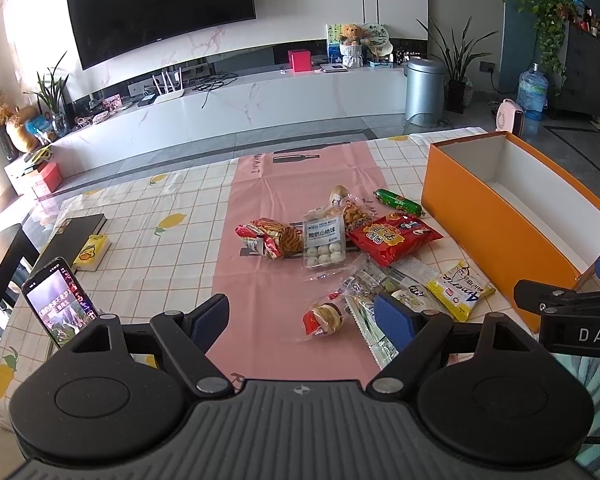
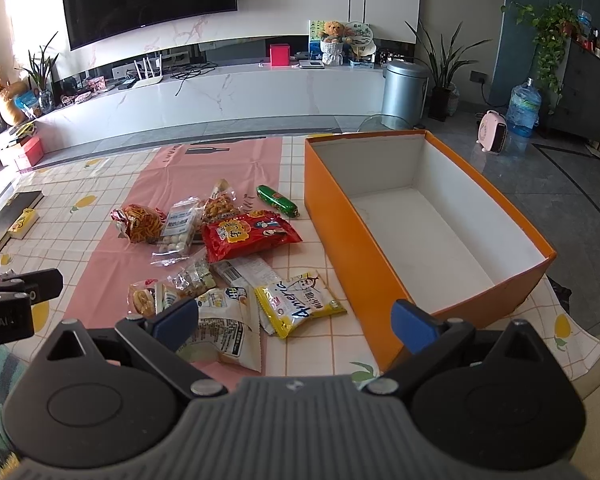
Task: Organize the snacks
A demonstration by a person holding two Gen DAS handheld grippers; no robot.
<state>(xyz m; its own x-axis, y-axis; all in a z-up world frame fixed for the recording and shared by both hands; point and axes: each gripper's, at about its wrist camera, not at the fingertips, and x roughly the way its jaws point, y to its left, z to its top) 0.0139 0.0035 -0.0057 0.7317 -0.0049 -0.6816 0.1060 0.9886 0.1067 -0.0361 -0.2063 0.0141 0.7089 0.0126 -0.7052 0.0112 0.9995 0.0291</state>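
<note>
Orange box [image 2: 384,248] empty — nothing sorted yet. Snacks [image 2: 220,256] all loose mid-counter. Left gripper [image 1: 304,316] and right gripper [image 2: 296,320] gape wide, holding nothing.

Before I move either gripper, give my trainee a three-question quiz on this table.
1. True or false: the orange box already holds snacks.
2. Which packet lies nearest the box's near corner? A. yellow packet B. green sausage C. red bag
3. Fill in: both the left gripper and right gripper are ____ and hold nothing.

Key: 1. False, only its white inside shows. 2. A. 3. open.
</note>
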